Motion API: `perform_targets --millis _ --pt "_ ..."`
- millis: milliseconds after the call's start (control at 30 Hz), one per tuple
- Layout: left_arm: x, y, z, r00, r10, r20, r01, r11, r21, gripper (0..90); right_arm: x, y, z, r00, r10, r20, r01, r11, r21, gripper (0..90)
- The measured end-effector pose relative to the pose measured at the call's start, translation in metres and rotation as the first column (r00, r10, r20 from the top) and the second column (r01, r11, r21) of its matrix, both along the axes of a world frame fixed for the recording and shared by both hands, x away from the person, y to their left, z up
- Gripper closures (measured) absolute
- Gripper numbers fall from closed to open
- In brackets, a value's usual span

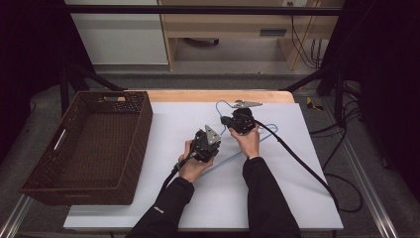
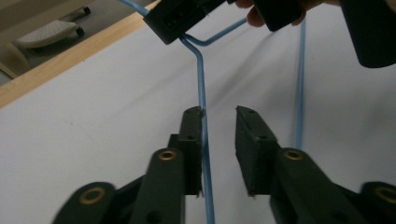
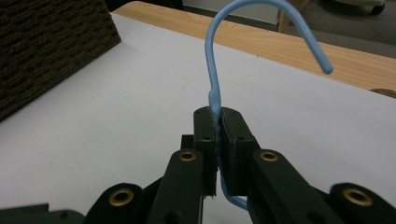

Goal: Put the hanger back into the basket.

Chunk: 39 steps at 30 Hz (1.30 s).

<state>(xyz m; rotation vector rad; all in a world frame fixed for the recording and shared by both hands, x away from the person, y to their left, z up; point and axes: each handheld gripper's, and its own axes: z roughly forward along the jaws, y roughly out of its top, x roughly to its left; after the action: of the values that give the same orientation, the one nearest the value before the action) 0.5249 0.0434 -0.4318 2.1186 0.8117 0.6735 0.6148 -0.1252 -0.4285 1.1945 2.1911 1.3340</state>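
holding the blue wire hanger (image 3: 211, 70) by its neck, right gripper (image 3: 218, 122) clamped tight, centre frame. left gripper (image 2: 219, 122) jaws apart, the hanger's arm running lengthwise between them against one pad, just lower left of the right.

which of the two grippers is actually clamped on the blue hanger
The right gripper: its fingers pinch the blue hanger just below the hook. The left gripper stands open, the wire merely lying along one finger.

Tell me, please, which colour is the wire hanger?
Light blue; the hanger shows best in the right gripper view.
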Motion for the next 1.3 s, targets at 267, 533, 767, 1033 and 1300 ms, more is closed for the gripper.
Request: perform_targets --millis 267,533,767,1033,1300 --pt "0.019 0.012 0.019 0.9778 -0.105 -0.182 0.09 0.992 -0.089 44.3 -0.004 0.0 0.004 0.999 0.024 0.039 -0.024 0.9997 0.001 86.4" --pt "0.036 0.006 0.01 0.9523 -0.116 -0.282 0.101 0.9925 -0.069 54.1 -0.007 -0.001 0.007 0.9983 0.027 0.051 -0.027 0.9996 -0.009 86.4" --pt "0.041 0.008 0.007 0.9521 -0.105 -0.287 0.081 0.992 -0.097 73.1 -0.007 -0.001 0.006 0.9984 0.032 0.047 -0.032 0.9995 -0.004 86.4" --pt "0.044 0.008 0.003 0.9471 -0.094 -0.307 0.067 0.9931 -0.097 80.0 -0.007 -0.001 0.007 0.9979 0.043 0.048 -0.043 0.9991 0.004 86.4" --pt "0.045 0.009 0.002 0.9523 -0.068 -0.297 0.039 0.9938 -0.105 86.7 -0.009 -0.002 0.009 0.9977 0.044 0.052 -0.044 0.999 0.007 86.3"
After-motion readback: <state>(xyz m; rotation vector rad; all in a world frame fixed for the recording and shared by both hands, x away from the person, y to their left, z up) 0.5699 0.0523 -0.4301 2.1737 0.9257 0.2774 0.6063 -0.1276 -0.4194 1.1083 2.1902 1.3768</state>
